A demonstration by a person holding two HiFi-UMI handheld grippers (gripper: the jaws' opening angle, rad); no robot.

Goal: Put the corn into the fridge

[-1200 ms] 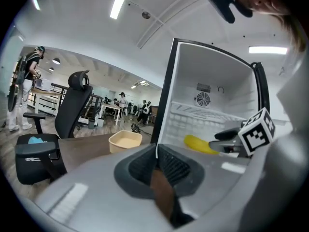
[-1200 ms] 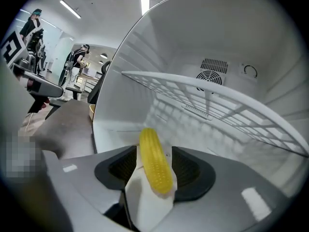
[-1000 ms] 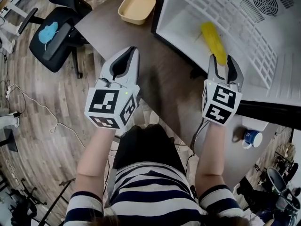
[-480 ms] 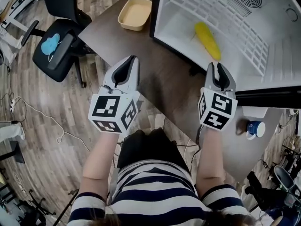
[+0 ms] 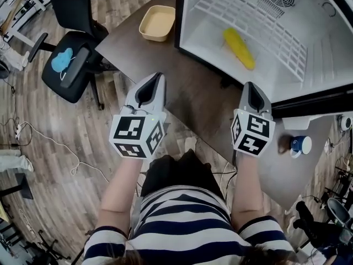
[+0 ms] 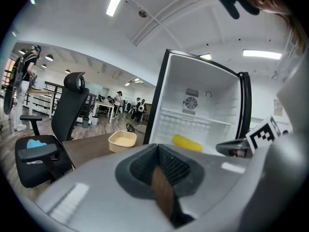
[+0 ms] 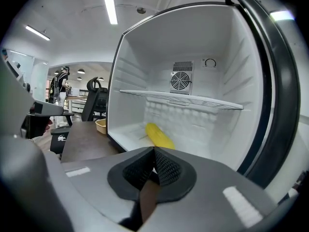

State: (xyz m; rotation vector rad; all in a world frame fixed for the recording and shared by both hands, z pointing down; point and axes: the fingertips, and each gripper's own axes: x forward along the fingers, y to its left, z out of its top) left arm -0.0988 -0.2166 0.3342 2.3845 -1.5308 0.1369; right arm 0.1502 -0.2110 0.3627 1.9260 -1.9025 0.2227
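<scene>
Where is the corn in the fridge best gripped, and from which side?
Grip the corn across its middle, coming in through the open front of the fridge. It lies flat on the floor, long and rounded, slanted to the opening, so the jaws should close across its narrow width. The wire shelf above likely rules out coming from the top.

1. Corn (image 5: 239,48): bright yellow.
2. Fridge (image 5: 317,24): white inside with a white wire shelf, black frame.
3. Tabletop (image 5: 187,93): dark brown.
4. Tray (image 5: 157,22): pale beige-yellow.
5. Chair (image 5: 81,75): black, with a light blue cloth (image 5: 62,60) on the seat.
6. Floor (image 5: 49,148): grey-brown wood-plank pattern.
7. Left gripper (image 5: 158,76): light grey shell, black lining at the jaws, cube with black-and-white square markers.
8. Shirt (image 5: 182,231): navy and white horizontal stripes.
9. Mug (image 5: 300,145): blue with a white mark.
</scene>
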